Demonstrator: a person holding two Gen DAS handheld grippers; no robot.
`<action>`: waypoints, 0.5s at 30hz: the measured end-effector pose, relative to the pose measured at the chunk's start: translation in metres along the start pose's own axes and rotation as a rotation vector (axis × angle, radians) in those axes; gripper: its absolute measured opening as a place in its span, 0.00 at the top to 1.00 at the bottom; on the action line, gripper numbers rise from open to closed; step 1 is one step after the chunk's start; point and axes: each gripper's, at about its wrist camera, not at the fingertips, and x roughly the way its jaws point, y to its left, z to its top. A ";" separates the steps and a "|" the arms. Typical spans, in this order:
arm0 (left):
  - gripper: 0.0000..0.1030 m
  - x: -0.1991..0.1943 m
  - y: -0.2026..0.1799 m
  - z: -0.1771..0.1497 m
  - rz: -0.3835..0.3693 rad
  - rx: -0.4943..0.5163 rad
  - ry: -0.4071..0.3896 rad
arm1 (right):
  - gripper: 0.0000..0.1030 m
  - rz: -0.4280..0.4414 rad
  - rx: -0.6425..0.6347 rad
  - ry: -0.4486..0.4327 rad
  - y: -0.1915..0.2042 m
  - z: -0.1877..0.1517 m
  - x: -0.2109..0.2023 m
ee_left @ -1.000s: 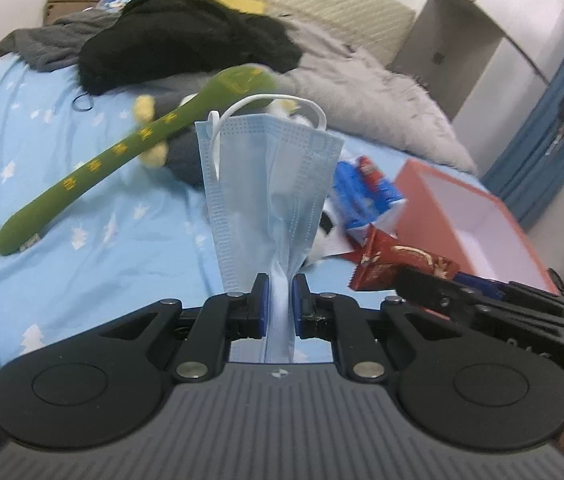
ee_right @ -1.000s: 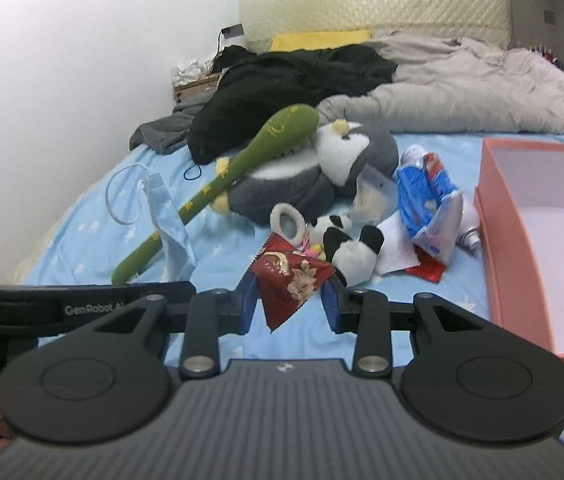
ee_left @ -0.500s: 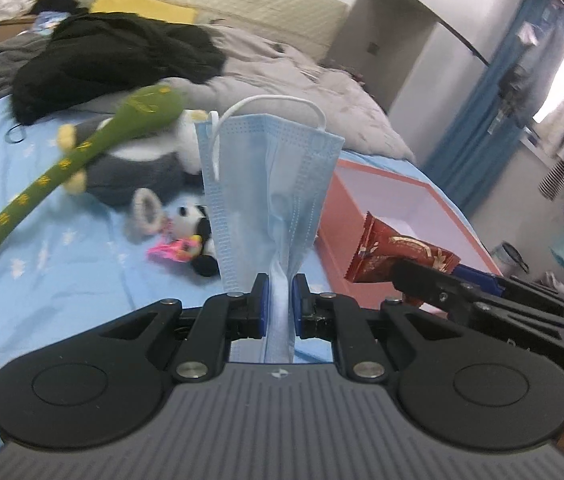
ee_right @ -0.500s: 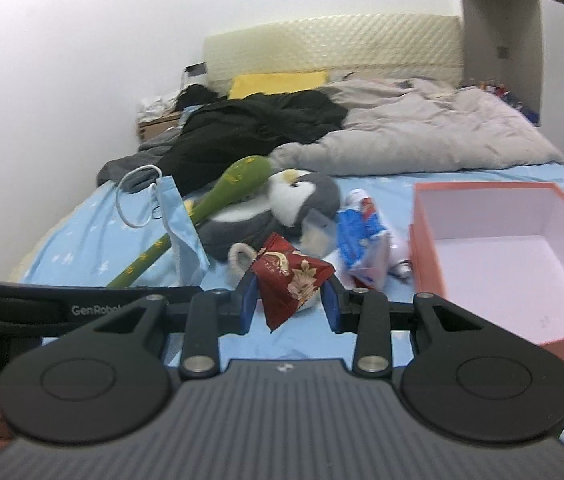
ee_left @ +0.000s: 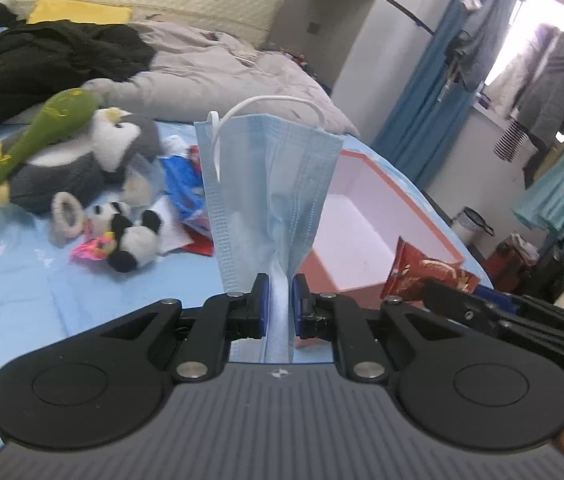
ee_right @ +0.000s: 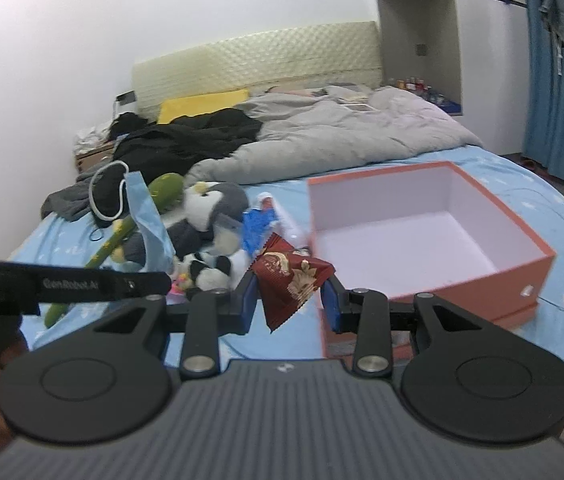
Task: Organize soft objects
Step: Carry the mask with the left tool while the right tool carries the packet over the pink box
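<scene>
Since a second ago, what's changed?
Both grippers swung away from the toy pile toward the orange box, which now fills much more of each view. Nothing was grabbed or released. The left gripper stays shut on the blue face mask, the right gripper on the red snack packet. Box empty; the toys on the bed unmoved.

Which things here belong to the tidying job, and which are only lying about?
Job: face mask in left tool; red snack packet in right tool; orange box; panda plush; penguin plush.
Lying about: grey duvet; black clothes; yellow pillow.
</scene>
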 end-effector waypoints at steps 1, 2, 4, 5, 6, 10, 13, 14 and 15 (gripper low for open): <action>0.86 0.004 -0.006 0.003 -0.008 0.012 0.004 | 0.63 -0.007 0.009 0.001 -0.004 -0.001 -0.002; 0.86 0.007 -0.011 0.006 -0.015 0.022 0.005 | 0.63 -0.012 0.017 0.000 -0.008 0.000 -0.001; 0.86 0.018 -0.020 0.014 -0.033 0.035 0.013 | 0.63 -0.024 0.032 -0.009 -0.015 0.002 0.000; 0.86 0.023 -0.024 0.018 -0.048 0.039 0.020 | 0.63 -0.032 0.037 -0.014 -0.019 0.004 0.001; 0.86 0.030 -0.029 0.023 -0.067 0.053 0.029 | 0.63 -0.041 0.045 -0.016 -0.023 0.007 0.003; 0.86 0.064 -0.042 0.055 -0.109 0.119 0.065 | 0.63 -0.069 0.076 -0.010 -0.044 0.022 0.023; 0.86 0.091 -0.052 0.077 -0.109 0.160 0.078 | 0.63 -0.096 0.075 -0.009 -0.057 0.039 0.035; 0.86 0.102 -0.055 0.083 -0.114 0.159 0.090 | 0.63 -0.108 0.081 -0.011 -0.061 0.045 0.037; 0.86 0.114 -0.058 0.088 -0.125 0.162 0.108 | 0.63 -0.111 0.090 -0.016 -0.066 0.051 0.040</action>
